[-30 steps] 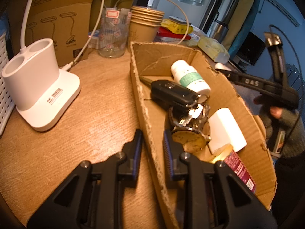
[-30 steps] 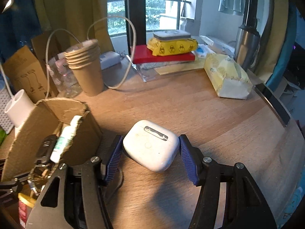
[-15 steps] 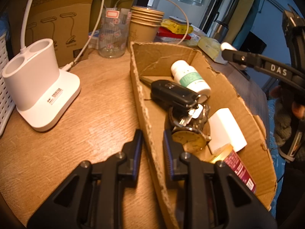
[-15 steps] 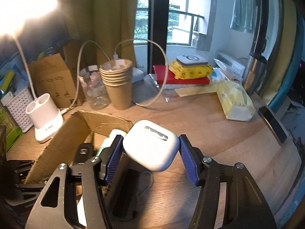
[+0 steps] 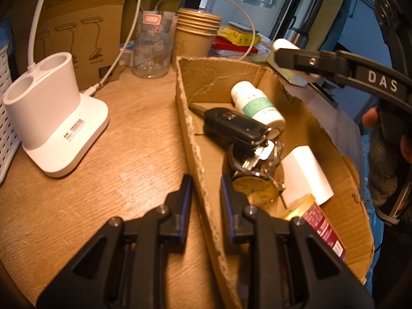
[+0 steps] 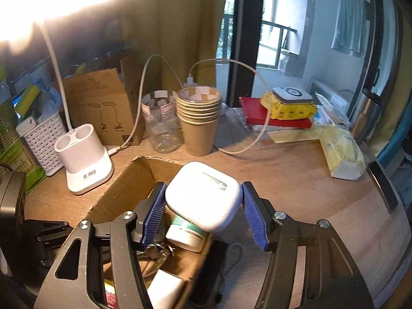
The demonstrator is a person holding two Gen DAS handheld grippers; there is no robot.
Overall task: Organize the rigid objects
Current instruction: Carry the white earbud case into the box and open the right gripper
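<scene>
My left gripper [image 5: 204,200] is shut on the near wall of an open cardboard box [image 5: 334,139] on the wooden table. In the box lie a white pill bottle [image 5: 257,103], a black car key [image 5: 231,125] with a key bunch, a gold-faced watch [image 5: 255,190], a white block [image 5: 306,175] and a red-labelled container [image 5: 322,229]. My right gripper [image 6: 203,188] is shut on a white earbud case [image 6: 203,195], held in the air above the box's far end, over the pill bottle [image 6: 185,234]. In the left wrist view the case [image 5: 282,44] shows at the upper right.
A white lamp base [image 5: 54,118] with its cable stands left of the box. Behind it are a clear glass [image 5: 152,43], stacked paper cups [image 5: 195,36] and a brown carton [image 6: 100,103]. A white basket [image 6: 43,139], a red book [image 6: 257,110] and a yellow tissue pack [image 6: 342,152] line the back and right.
My right gripper has carried the earbud case up and to the left, from over bare table to above the box. The left gripper and box have stayed still.
</scene>
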